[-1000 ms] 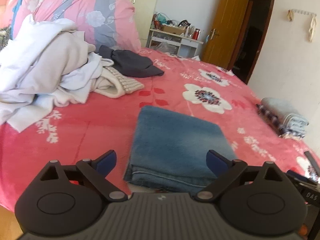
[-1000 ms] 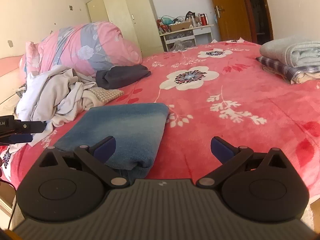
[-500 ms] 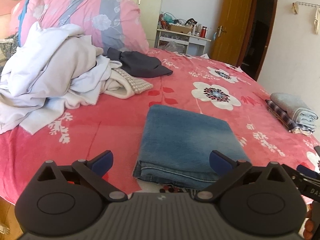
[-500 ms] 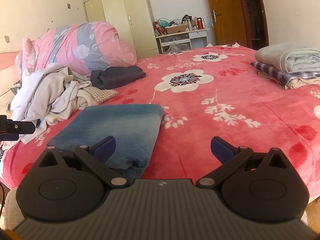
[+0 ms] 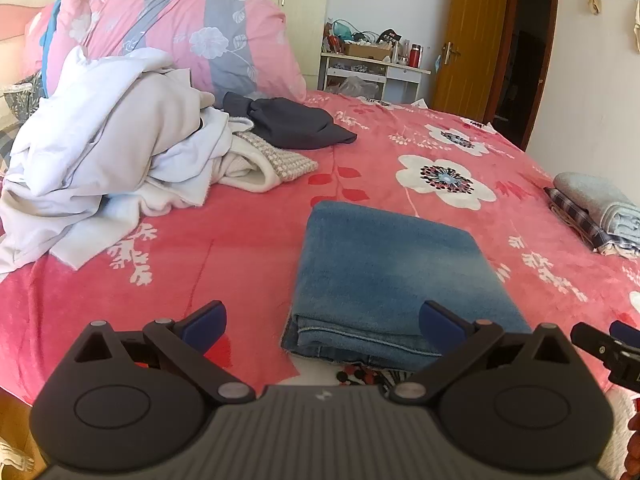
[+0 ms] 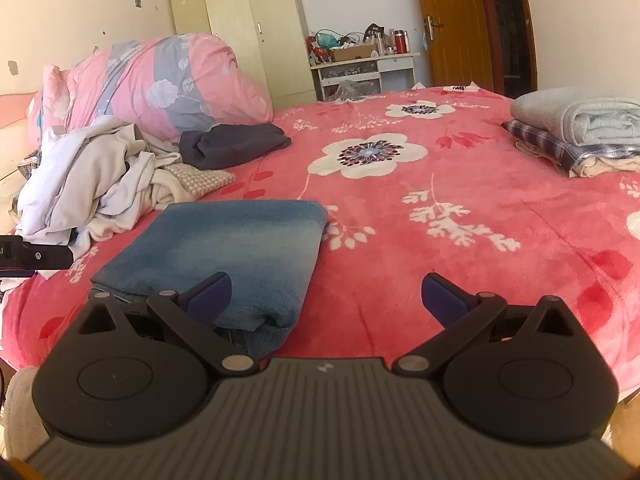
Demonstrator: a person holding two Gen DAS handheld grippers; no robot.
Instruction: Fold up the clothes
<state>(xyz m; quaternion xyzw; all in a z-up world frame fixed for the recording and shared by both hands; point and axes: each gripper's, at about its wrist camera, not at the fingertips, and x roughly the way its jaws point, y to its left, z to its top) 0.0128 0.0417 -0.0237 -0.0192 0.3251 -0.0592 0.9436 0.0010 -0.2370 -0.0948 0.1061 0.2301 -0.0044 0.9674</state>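
Note:
Folded blue jeans (image 5: 384, 276) (image 6: 224, 248) lie flat near the front edge of the red floral bed (image 5: 240, 240) (image 6: 440, 184). My left gripper (image 5: 322, 320) hovers open just in front of the jeans' near edge, nothing between its fingers. My right gripper (image 6: 326, 298) is open too, level with the jeans' right front corner, its left fingertip (image 6: 210, 294) in front of the denim. A heap of unfolded white and cream clothes (image 5: 112, 160) (image 6: 104, 176) sits to the left, with a dark grey garment (image 5: 292, 124) (image 6: 232, 144) behind it.
A stack of folded clothes (image 5: 596, 208) (image 6: 576, 132) rests at the bed's right side. A rolled pink quilt (image 5: 180, 36) (image 6: 160, 80) lies at the back left. Beyond the bed stand a wardrobe (image 6: 244, 36), a cluttered white desk (image 5: 372, 68) and a brown door (image 5: 468, 40).
Both grippers have pulled back and slightly up from the jeans, so more of the bed shows. The jeans lie still and both grippers stay open.

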